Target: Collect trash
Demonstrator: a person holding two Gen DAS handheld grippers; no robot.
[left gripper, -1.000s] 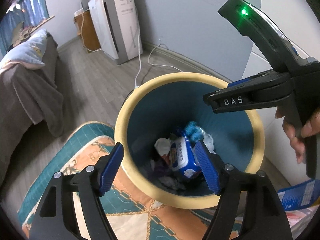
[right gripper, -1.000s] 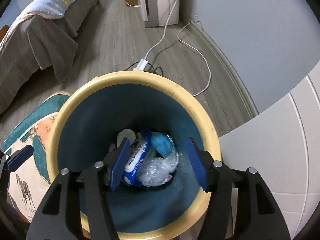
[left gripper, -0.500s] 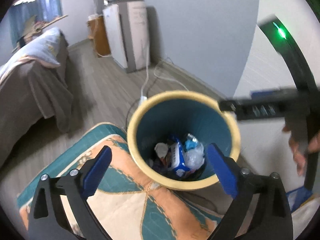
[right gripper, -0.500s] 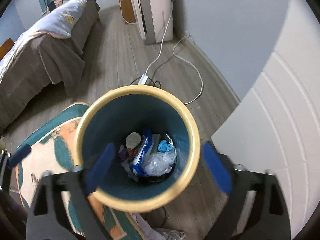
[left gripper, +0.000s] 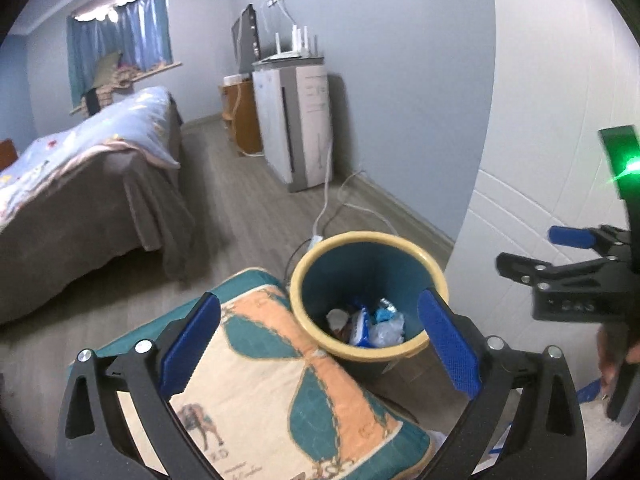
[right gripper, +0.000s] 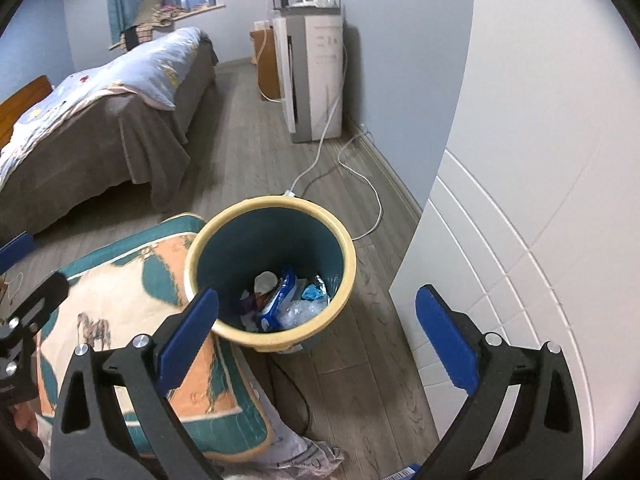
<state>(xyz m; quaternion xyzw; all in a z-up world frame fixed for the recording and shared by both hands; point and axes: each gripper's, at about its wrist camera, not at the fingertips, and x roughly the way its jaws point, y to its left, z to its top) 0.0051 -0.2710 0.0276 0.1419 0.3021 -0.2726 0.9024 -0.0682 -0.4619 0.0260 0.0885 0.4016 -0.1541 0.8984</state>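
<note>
A round bin (left gripper: 316,258) with a cream rim and teal inside stands on the wood floor; it also shows in the right wrist view (right gripper: 348,256). Inside lie a blue and white wrapper (left gripper: 360,326), crumpled clear plastic (left gripper: 386,330) and white paper (right gripper: 266,280). My left gripper (left gripper: 320,344) is open and empty, raised well above the bin. My right gripper (right gripper: 316,340) is open and empty, also high above the bin. The right gripper also shows at the right edge of the left wrist view (left gripper: 568,276).
A teal and orange patterned cushion (left gripper: 272,392) lies beside the bin on its left. A white panelled door or cabinet (right gripper: 520,240) is close on the right. A white cable (right gripper: 360,184) and power strip lie behind the bin. A bed (left gripper: 80,172) is at the left.
Both grippers have risen and pulled back from the bin mouth, so the bin looks much smaller. Both jaws have opened wider. The trash in the bin has not moved.
</note>
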